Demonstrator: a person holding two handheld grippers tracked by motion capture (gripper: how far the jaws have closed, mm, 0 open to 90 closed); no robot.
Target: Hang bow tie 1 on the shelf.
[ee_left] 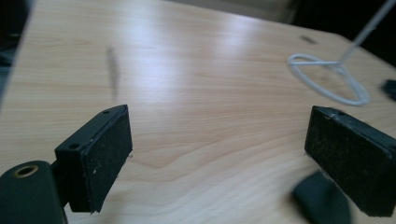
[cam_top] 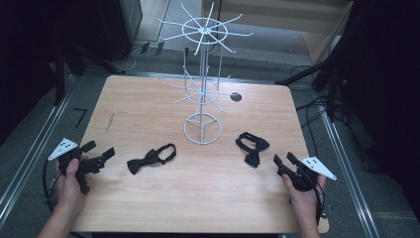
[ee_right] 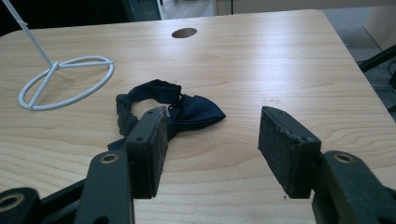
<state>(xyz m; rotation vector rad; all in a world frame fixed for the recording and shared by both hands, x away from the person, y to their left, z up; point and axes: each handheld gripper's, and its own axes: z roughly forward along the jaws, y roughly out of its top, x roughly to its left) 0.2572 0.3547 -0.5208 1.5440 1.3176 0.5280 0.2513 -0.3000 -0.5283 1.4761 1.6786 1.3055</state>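
Light wooden table (cam_top: pixel 148 198) in a dark room, no readable writing; left claw (cam_top: pixel 101 150) and right claw (cam_top: pixel 284 158) both wide, by two bow ties (cam_top: pixel 150 158).

Rack (cam_top: pixel 202 130) mid-table (cam_top: pixel 148 198), left bow tie (cam_top: pixel 151 158) and right bow tie (cam_top: pixel 252 148) flanking it

The bench (cam_top: pixel 148 193) is light wood grain with a soft sheen. Both bow ties (cam_top: pixel 151 158) (cam_top: pixel 252 147) are matt dark cloth. The display stand (cam_top: pixel 202 130) is white-coated wire. Gripper pads (ee_right: pixel 285 149) look rough, matt black.
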